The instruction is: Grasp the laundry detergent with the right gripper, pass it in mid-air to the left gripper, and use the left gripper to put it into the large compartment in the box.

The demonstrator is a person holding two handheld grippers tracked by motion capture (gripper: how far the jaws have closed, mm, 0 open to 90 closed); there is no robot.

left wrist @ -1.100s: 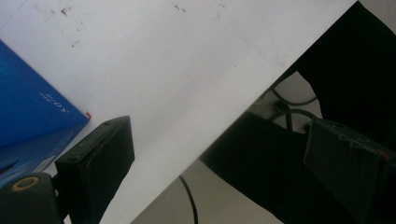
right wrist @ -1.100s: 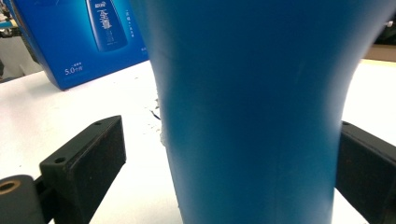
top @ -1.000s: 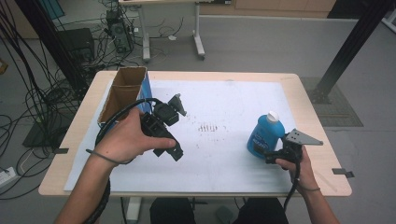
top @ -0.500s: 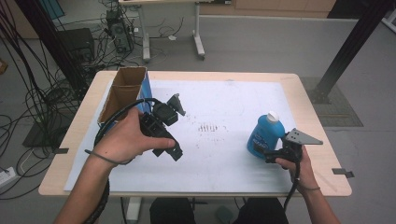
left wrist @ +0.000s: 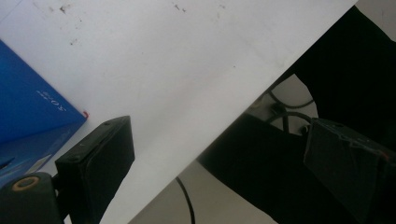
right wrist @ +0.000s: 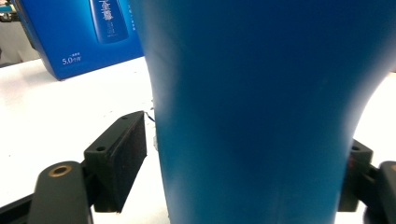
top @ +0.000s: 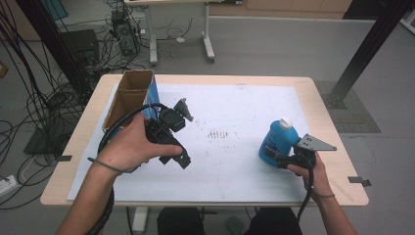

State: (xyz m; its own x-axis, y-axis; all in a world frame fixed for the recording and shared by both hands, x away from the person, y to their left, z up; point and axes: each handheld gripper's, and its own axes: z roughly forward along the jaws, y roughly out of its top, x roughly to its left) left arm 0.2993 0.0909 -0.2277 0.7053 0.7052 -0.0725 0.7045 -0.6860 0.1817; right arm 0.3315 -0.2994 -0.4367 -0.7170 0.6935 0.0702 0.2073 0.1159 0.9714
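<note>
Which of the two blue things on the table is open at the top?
The blue cardboard box at the table's far left: its top flaps stand open. The blue bottle near the right gripper wears a white cap.

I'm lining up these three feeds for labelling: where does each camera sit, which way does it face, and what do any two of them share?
High view: above the person's side, looking forward and down at the table; both forearms, left gripper and right gripper show.
Left gripper view: rides the left gripper, looking down past the table edge; its two jaws stand wide apart.
Right gripper view: rides the right gripper, facing the blue bottle between its jaws, which have just been closing.
Shared: the blue box appears in all three views.
</note>
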